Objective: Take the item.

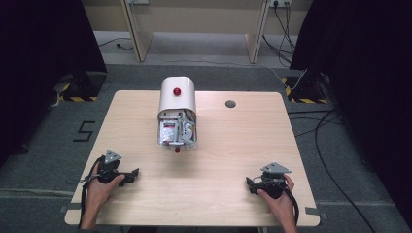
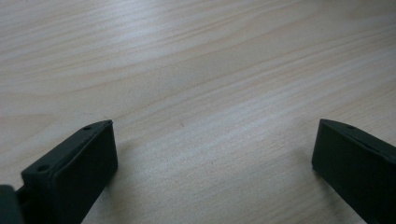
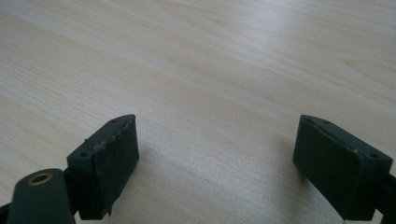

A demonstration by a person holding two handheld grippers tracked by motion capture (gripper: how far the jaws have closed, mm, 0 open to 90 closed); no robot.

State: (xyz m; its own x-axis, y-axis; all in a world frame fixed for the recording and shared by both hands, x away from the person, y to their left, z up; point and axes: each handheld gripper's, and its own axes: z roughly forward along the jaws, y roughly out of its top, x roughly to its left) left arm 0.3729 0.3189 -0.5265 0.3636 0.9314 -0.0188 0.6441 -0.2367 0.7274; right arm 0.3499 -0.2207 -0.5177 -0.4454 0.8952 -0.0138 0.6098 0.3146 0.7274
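You had both grippers resting low at the near edge of the table (image 1: 233,160), one at each side, and nothing between either pair of jaws. Your left gripper (image 1: 132,175) pointed inward toward the middle of the table; in the left gripper view its jaws stood wide apart over bare wood (image 2: 201,93). Your right gripper (image 1: 248,184) mirrored it, pointing inward from the other side, and the right gripper view showed the same: jaws spread wide, plain tabletop (image 3: 215,84) between them, no contact with anything.

The thing to go for sat well ahead of you: a white bread bin (image 1: 178,114) with a rounded roll-top lid, standing on the far half of the table, a little left of centre. Its long axis ran away from you, toward the far edge. The lid with its red knob (image 1: 177,91) was pushed back, so the near end lay open and you could see packets and pale items (image 1: 176,132) inside, though I couldn't tell what they were. A second small red knob (image 1: 177,150) sat at the front lip.

That put the open mouth facing you, forward and to the right of your left gripper, forward and well to the left of your right. By my reading the left hand was the nearer one, and a straight forward reach along the bin's axis looked the cleaner way in.
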